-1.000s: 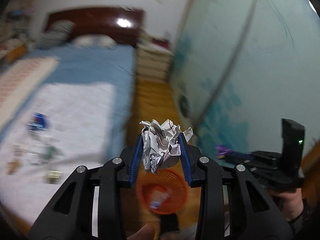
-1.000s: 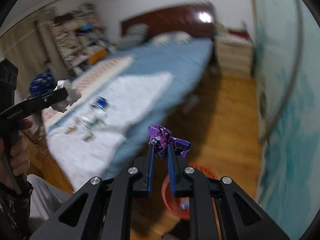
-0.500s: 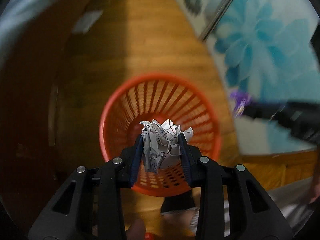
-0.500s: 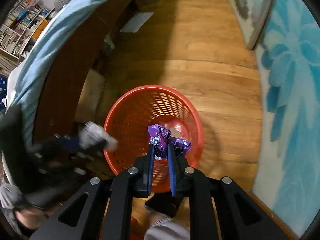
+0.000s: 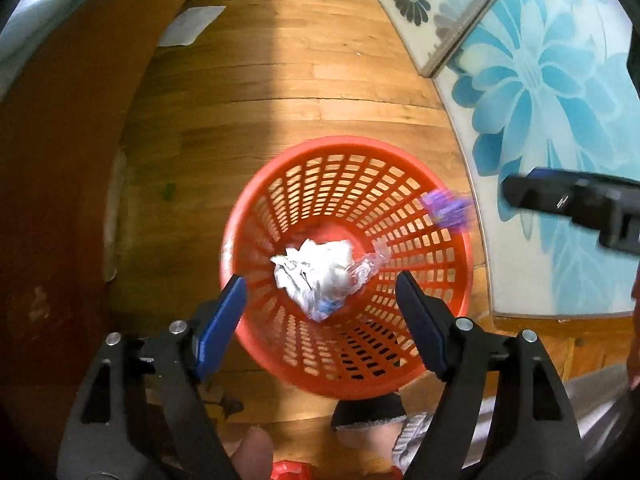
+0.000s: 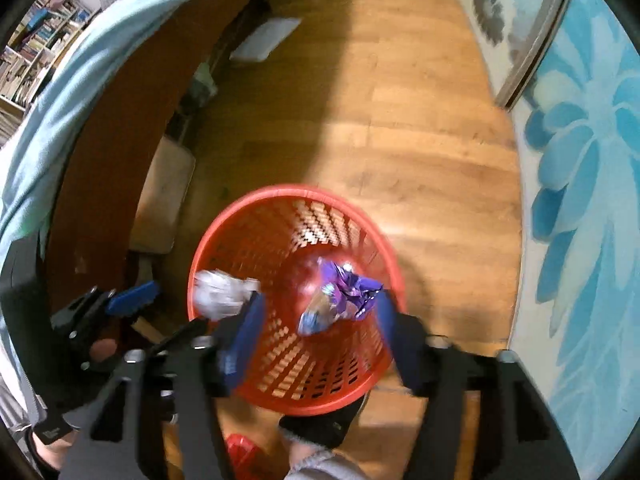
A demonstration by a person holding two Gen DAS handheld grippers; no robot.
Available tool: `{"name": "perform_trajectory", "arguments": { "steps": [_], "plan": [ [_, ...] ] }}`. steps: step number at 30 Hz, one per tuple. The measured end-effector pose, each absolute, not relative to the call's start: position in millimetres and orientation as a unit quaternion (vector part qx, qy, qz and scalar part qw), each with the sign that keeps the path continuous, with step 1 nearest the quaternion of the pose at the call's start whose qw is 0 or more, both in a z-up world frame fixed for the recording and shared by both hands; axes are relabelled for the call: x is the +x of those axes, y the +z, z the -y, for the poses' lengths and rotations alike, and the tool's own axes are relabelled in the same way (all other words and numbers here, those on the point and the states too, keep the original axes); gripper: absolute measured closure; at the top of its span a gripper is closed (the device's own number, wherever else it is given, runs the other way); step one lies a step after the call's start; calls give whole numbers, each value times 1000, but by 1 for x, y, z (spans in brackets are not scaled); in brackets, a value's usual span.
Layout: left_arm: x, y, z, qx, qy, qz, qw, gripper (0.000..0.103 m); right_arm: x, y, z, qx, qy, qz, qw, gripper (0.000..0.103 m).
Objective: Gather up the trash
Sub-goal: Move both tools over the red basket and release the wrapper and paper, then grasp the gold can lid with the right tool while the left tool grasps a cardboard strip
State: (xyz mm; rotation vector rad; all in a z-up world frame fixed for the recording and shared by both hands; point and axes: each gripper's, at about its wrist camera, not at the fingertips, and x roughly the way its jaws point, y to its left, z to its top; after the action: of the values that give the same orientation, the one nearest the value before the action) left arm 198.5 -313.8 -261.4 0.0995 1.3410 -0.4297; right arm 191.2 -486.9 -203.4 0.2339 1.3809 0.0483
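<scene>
Standing on the wooden floor (image 5: 304,80) beside a wall with big blue flowers (image 5: 532,92) is a round red basket (image 5: 404,376) with lots of little holes. Both claws point down over it: the left claw (image 5: 320,308) has just opened wide and holds nothing, and the white paper ball (image 5: 316,276) is loose inside the basket below it. The right claw (image 6: 316,320) has just opened too, and the shiny purple wrapper (image 6: 348,286) is free between its blue pads, over the inside of the basket.
</scene>
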Motion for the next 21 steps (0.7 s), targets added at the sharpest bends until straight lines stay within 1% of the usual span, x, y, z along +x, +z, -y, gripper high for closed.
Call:
{"name": "perform_trajectory", "arguments": {
  "steps": [1, 4, 6, 8, 11, 13, 15, 18, 21],
  "plan": [
    [197, -256, 308, 47, -193, -615, 763, 26, 190, -198, 489, 115, 22, -629, 769, 40],
    [189, -236, 281, 8, -195, -616, 763, 24, 184, -177, 497, 151, 19, -598, 787, 33],
    [178, -216, 265, 11, -194, -609, 769, 24, 178, -166, 501, 178, 23, -580, 794, 33],
    [164, -189, 251, 31, -205, -595, 776, 24, 170, -157, 499, 191, 33, -565, 802, 31],
    [145, -136, 220, 42, -232, -562, 793, 24, 154, -144, 478, 169, 59, -554, 813, 30],
    [140, -99, 186, 31, -244, -537, 807, 23, 143, -132, 461, 166, 104, -543, 817, 30],
    [140, -61, 145, 24, -235, -504, 831, 21, 136, -106, 435, 137, 142, -529, 825, 30],
    [145, -15, 73, 7, -201, -447, 872, 17, 142, -64, 395, 109, 175, -511, 834, 25],
    [155, 11, -9, 4, -145, -392, 908, 16, 165, -17, 334, 70, 214, -495, 839, 18]
  ]
}}
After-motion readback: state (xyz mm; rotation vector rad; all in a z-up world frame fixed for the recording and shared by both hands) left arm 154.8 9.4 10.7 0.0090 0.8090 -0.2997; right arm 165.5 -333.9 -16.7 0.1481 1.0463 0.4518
